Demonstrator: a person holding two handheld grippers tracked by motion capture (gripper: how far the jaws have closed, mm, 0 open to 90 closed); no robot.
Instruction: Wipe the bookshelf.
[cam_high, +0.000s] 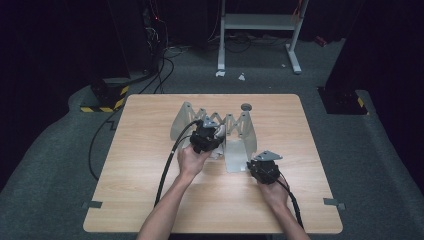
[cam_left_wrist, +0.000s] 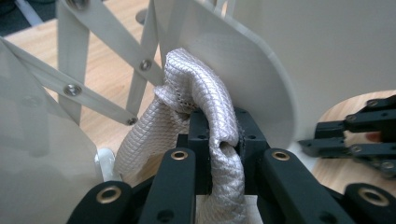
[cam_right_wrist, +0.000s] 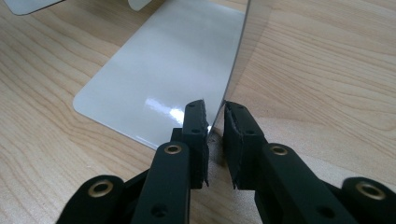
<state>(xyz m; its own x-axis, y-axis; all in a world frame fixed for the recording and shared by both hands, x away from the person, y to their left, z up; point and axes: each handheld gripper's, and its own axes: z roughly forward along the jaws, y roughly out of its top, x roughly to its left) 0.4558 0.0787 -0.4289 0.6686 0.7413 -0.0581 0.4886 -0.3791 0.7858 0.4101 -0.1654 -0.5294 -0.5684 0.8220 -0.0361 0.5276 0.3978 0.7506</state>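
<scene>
A pale grey expanding rack (cam_high: 241, 131) of upright plates joined by a scissor lattice (cam_left_wrist: 70, 88) stands at the table's middle. My left gripper (cam_high: 214, 135) hangs over its left half, shut on a silvery quilted cloth (cam_left_wrist: 196, 93). The cloth bunches up between the pads (cam_left_wrist: 219, 128) and leans on a curved plate (cam_left_wrist: 261, 70). My right gripper (cam_high: 254, 162) sits low at the rack's right end. Its jaws (cam_right_wrist: 215, 116) close on the thin front edge of the end plate, whose flat foot (cam_right_wrist: 163, 70) lies on the wood. The right gripper (cam_left_wrist: 355, 135) also shows past the plate.
The wooden table (cam_high: 150, 200) has bare room left, right and in front of the rack. A small grey round knob (cam_high: 246, 106) lies behind the rack. Cables trail off the left edge, and a white metal stand (cam_high: 260, 22) is on the floor beyond.
</scene>
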